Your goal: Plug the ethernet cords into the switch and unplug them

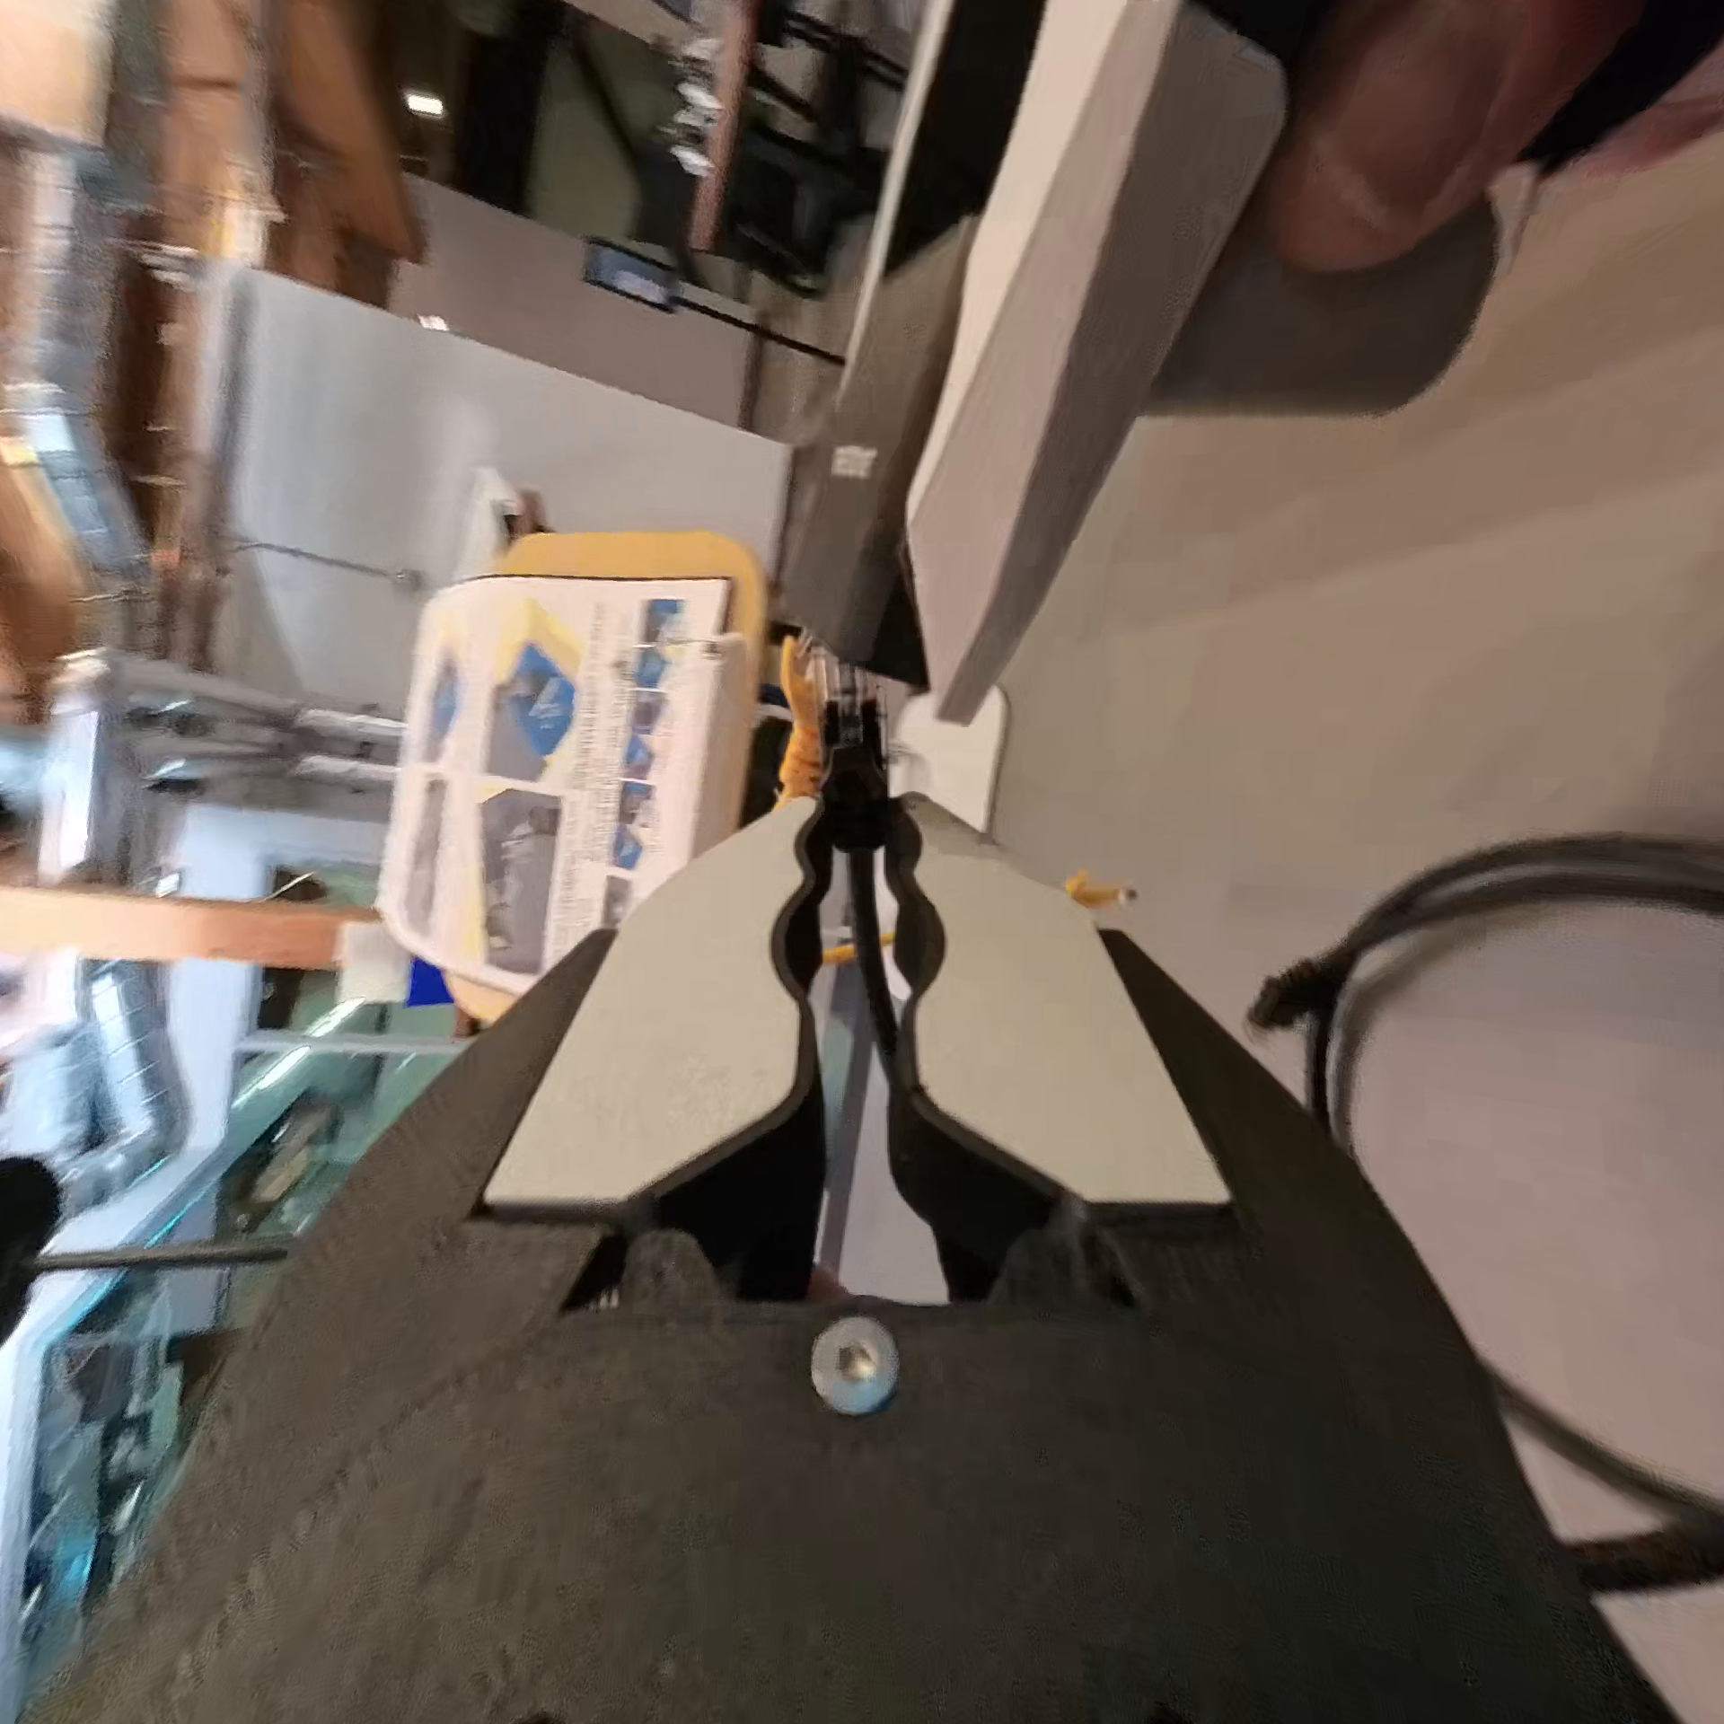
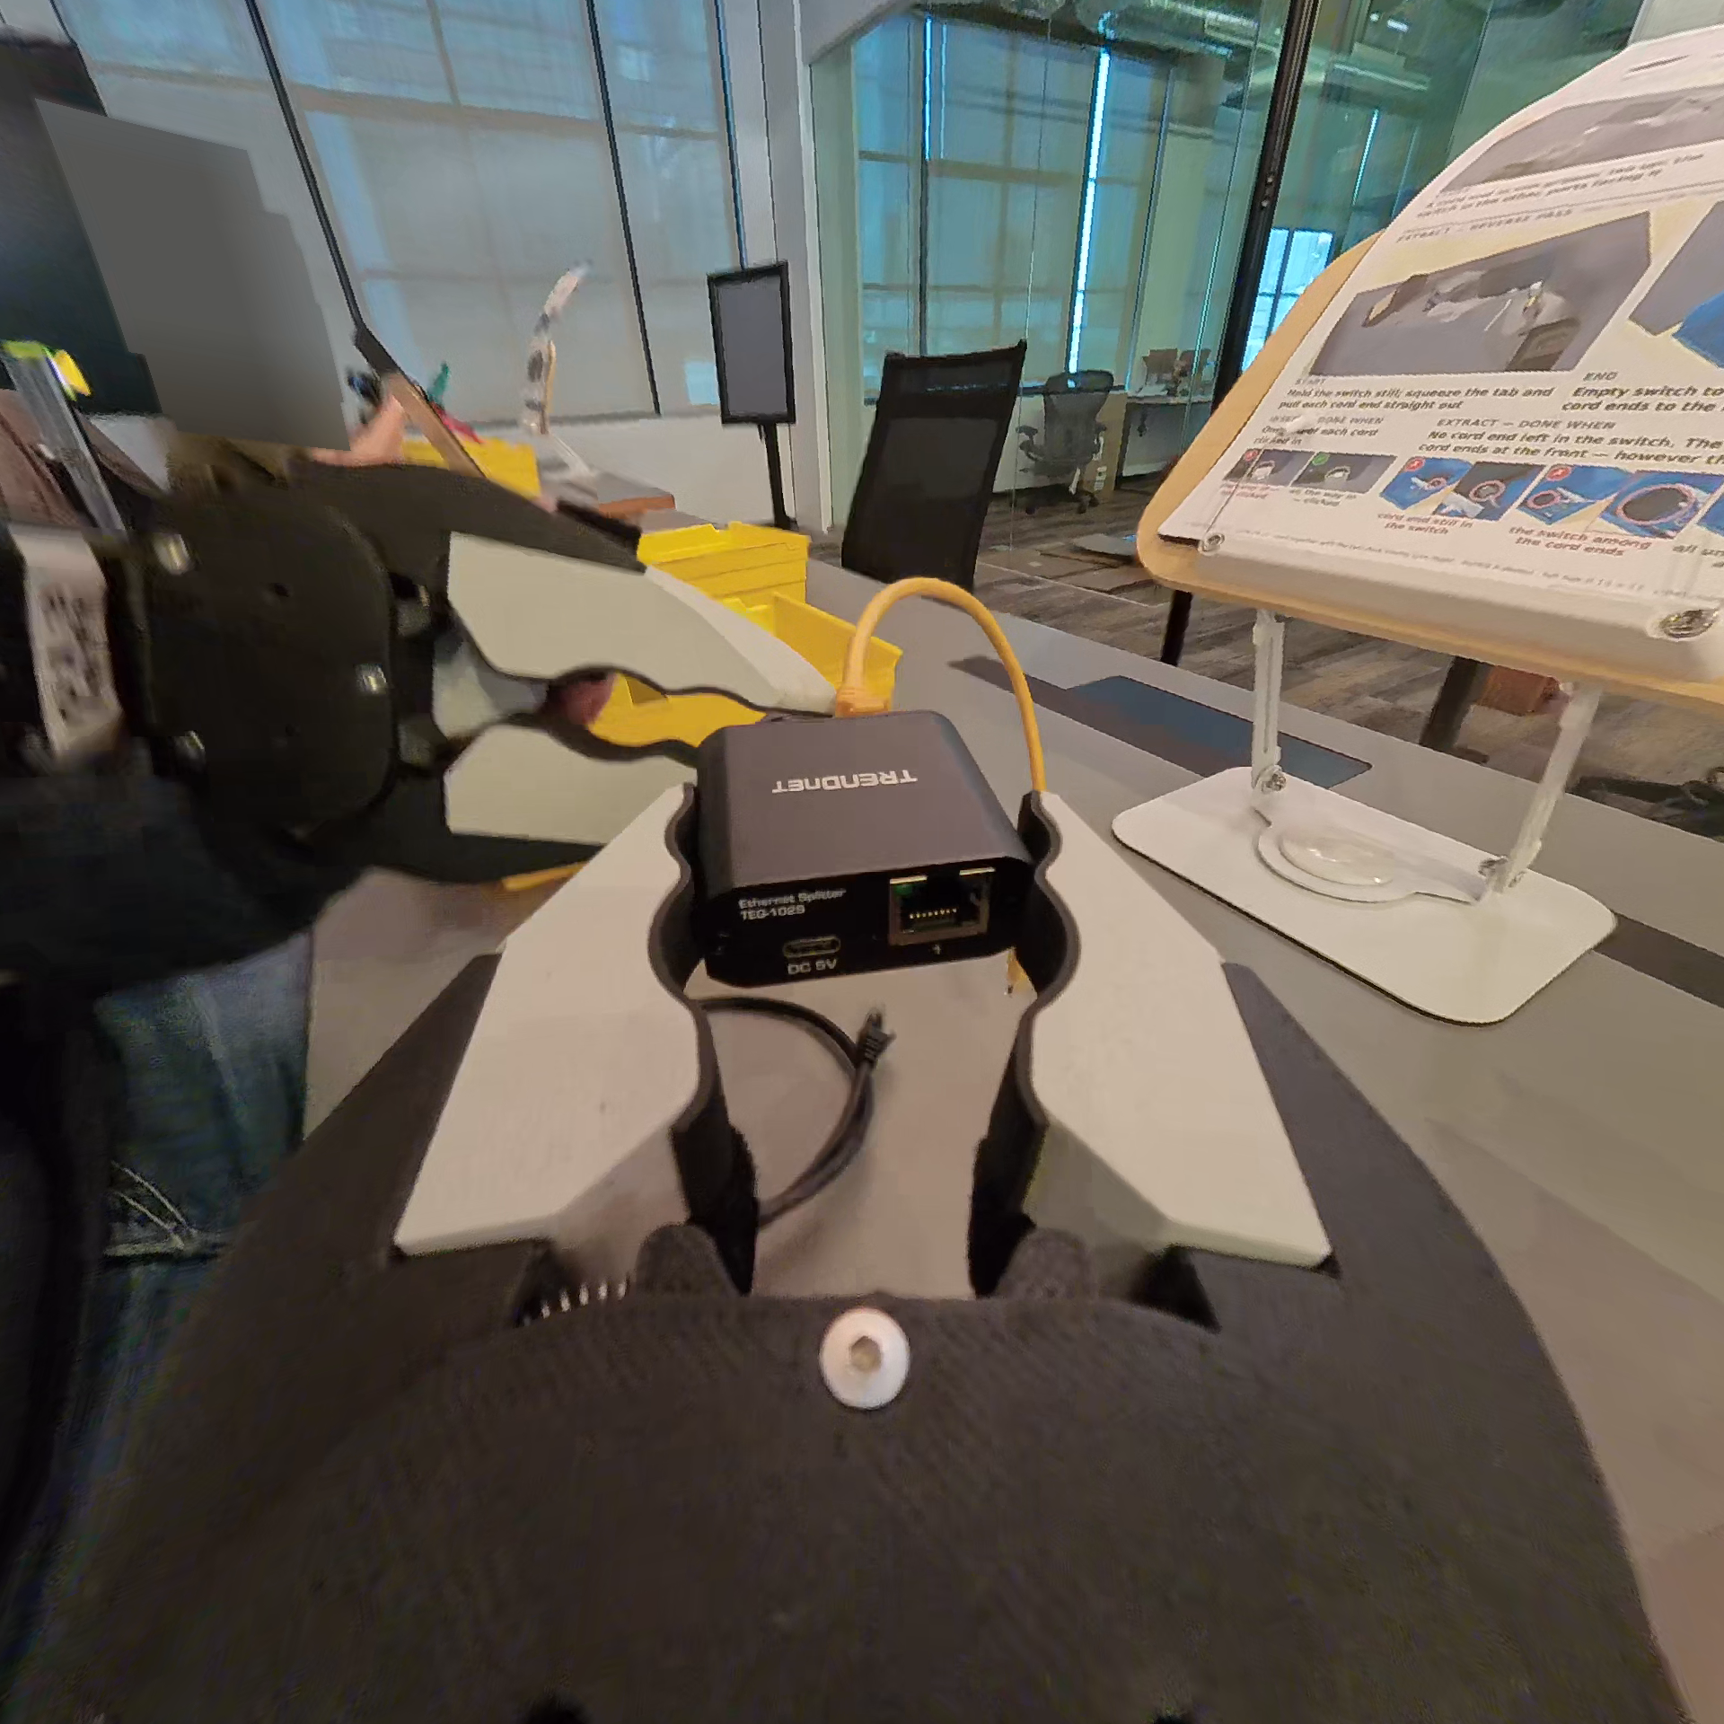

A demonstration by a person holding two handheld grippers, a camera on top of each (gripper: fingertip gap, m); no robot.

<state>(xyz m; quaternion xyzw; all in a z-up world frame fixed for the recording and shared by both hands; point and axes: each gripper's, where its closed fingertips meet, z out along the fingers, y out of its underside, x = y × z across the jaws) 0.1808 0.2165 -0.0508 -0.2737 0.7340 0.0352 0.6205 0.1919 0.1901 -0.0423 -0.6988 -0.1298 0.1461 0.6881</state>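
Note:
My right gripper (image 2: 858,812) is shut on the black switch (image 2: 821,840) and holds it above the grey table, with one empty port facing me. A yellow cord (image 2: 933,597) is plugged into the switch's far side. Its other end (image 2: 1012,975) hangs by my right finger. My left gripper (image 1: 858,810) is shut on the plug of a black cord (image 1: 851,793), beside the yellow plug (image 1: 802,737). The plug tip is at the switch's (image 1: 844,522) far face. I cannot tell whether it is seated. The left gripper also shows in the right wrist view (image 2: 802,700).
The rest of the black cord (image 2: 840,1101) loops on the table (image 2: 1399,1166) under the switch, with a free plug (image 2: 872,1031). An instruction sheet on a white stand (image 2: 1353,896) stands at the right. Yellow bins (image 2: 737,560) sit behind the switch.

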